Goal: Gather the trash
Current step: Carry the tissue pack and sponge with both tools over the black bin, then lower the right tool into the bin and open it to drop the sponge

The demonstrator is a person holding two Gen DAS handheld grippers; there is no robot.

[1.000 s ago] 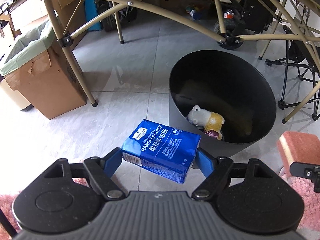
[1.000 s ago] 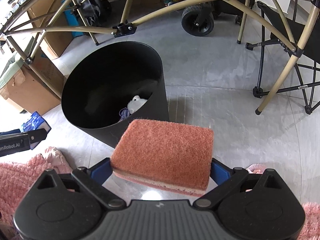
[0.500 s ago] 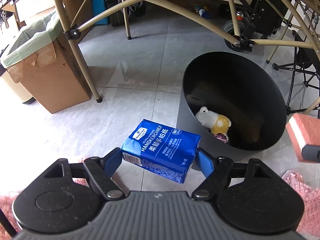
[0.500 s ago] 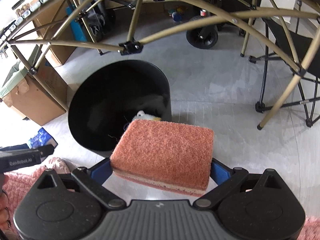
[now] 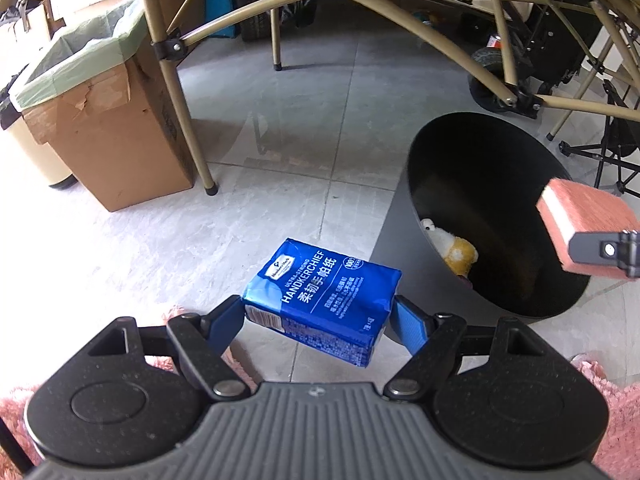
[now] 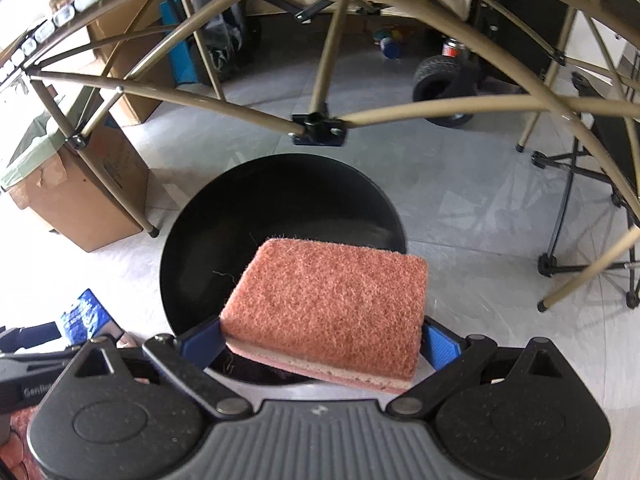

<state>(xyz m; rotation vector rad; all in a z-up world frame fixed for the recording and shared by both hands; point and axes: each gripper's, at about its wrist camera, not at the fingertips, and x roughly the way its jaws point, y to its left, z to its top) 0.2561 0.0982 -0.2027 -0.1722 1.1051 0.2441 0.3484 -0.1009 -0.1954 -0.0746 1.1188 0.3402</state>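
Note:
My left gripper (image 5: 320, 316) is shut on a blue handkerchief tissue pack (image 5: 320, 300), held above the tiled floor just left of a black round bin (image 5: 492, 216). A white and yellow plush toy (image 5: 452, 246) lies inside the bin. My right gripper (image 6: 320, 336) is shut on a pink scouring sponge (image 6: 328, 304) and hangs over the near rim of the bin (image 6: 280, 208). That sponge (image 5: 584, 224) also shows at the right edge of the left wrist view, above the bin's right side. The tissue pack (image 6: 86, 316) appears at the lower left of the right wrist view.
Tan tube legs of a folding frame (image 5: 176, 92) arch over the floor and bin. A cardboard box lined with a green bag (image 5: 100, 120) stands at left. A black wheel (image 6: 444, 80) and a folding chair (image 6: 600, 208) sit behind. Pink shaggy rug (image 5: 616, 416) lies under me.
The right gripper with the sponge has moved left from beside the bin to over its opening. The left gripper drifted left, so the bin now sits farther right in its view.

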